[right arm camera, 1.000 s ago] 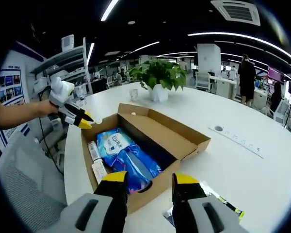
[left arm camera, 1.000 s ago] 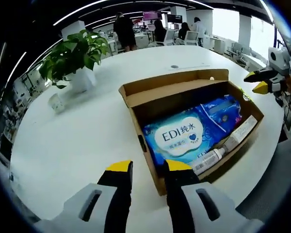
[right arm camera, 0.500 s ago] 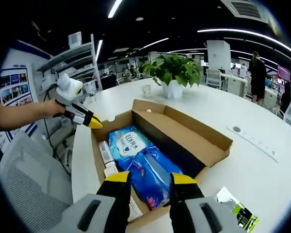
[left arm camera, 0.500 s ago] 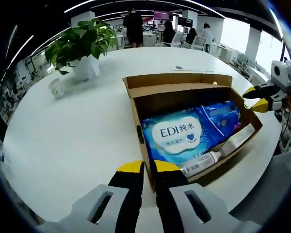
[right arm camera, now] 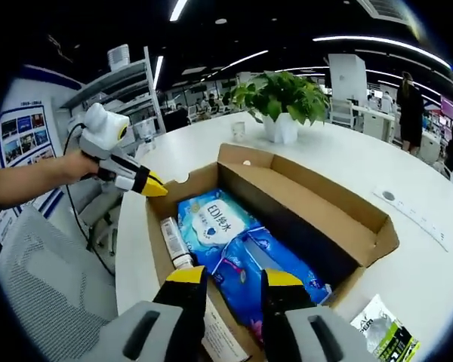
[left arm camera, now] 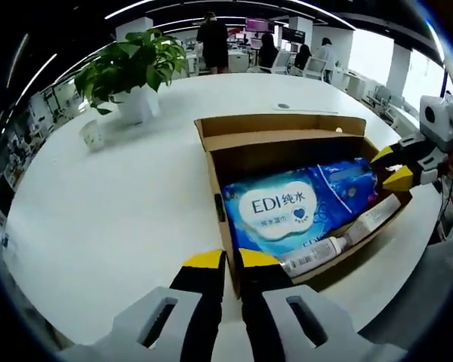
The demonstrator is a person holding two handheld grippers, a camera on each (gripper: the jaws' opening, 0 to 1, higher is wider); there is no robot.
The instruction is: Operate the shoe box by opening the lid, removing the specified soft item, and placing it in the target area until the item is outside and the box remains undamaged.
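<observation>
The open cardboard shoe box (left arm camera: 220,167) lies on the white table, its lid (left arm camera: 275,124) folded back. Inside are a light-blue "EDI" wipes pack (left arm camera: 275,211), a darker blue soft pack (left arm camera: 347,181) and a white tube (left arm camera: 317,253). My left gripper (left arm camera: 232,261) is shut on the box's near wall; from the other side it shows at the box's corner (right arm camera: 152,186). My right gripper (right arm camera: 234,277) stands open just over the darker blue pack (right arm camera: 275,260), at the box's end beside the wipes pack (right arm camera: 211,219). It also enters the left gripper view at the box's right rim (left arm camera: 391,167).
A potted plant (left arm camera: 132,75) and a small cup (left arm camera: 90,134) stand on the table (left arm camera: 98,219) beyond the box. A green-printed packet (right arm camera: 381,335) lies beside the box, a socket strip (right arm camera: 411,211) farther off. A grey chair (right arm camera: 38,279) is at the table's edge.
My left jaws have closed from open onto the box's wall. My right gripper has moved forward over the box's end, its jaws a little narrower.
</observation>
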